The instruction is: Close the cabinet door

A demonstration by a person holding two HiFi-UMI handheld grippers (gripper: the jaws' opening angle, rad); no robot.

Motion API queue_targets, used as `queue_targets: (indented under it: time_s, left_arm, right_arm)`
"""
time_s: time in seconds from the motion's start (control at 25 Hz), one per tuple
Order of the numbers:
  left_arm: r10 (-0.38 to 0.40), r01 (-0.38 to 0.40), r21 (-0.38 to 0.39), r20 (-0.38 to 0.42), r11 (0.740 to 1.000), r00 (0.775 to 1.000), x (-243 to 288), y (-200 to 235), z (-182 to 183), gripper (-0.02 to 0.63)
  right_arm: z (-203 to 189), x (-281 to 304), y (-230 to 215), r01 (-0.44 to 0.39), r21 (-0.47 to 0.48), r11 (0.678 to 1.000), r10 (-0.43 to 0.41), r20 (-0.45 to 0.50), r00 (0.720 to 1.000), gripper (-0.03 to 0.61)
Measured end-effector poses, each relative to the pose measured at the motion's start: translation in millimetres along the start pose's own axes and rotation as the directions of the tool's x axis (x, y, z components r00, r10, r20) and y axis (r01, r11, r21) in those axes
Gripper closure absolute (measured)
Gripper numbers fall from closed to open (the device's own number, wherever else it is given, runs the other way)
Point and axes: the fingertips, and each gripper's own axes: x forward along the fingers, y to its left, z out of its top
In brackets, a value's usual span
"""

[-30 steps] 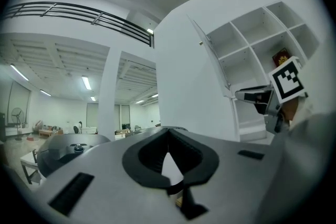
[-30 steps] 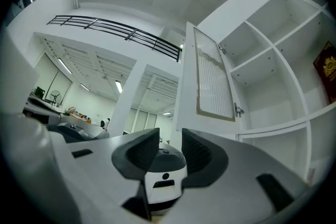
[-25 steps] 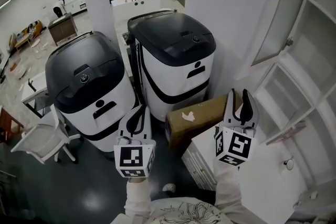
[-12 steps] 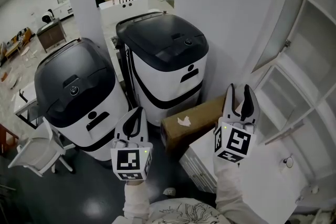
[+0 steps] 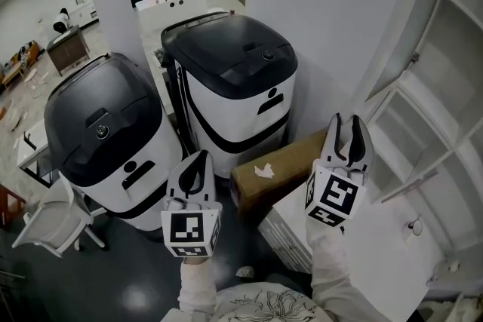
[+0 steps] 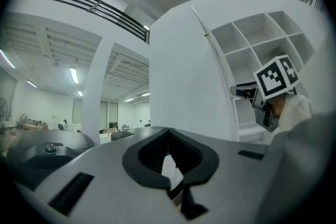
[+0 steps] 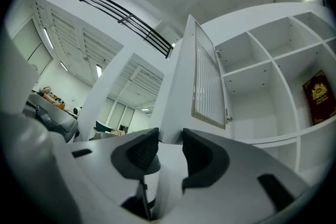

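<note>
white reeded-panel cabinet door [image 7: 209, 81], swung open

My view has swung toward 3 o'clock, so both machines [image 5: 226, 64] and the box [image 5: 275, 173] have slid toward 9. The right gripper [image 5: 347, 121] has crept up toward 12. Its jaws have just been closing and stand apart, with nothing between them.

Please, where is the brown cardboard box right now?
In the head view the cardboard box sits low in the middle, between the right-hand black-topped machine and the low white cabinet, with the white wall behind it.
</note>
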Motion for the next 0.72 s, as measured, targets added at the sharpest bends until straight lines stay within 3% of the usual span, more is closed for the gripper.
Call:
queue_targets:
  time_s: [0.72]
  left_arm:
    - [-0.085,0.085,-0.009,-0.028,0.996,0.996,-1.5,-42.8,-10.8,0.609]
  right_arm:
    - [-0.9,-15.0,-13.5,-0.011,0.011,1.0,0.011,-0.003,1.0,0.453]
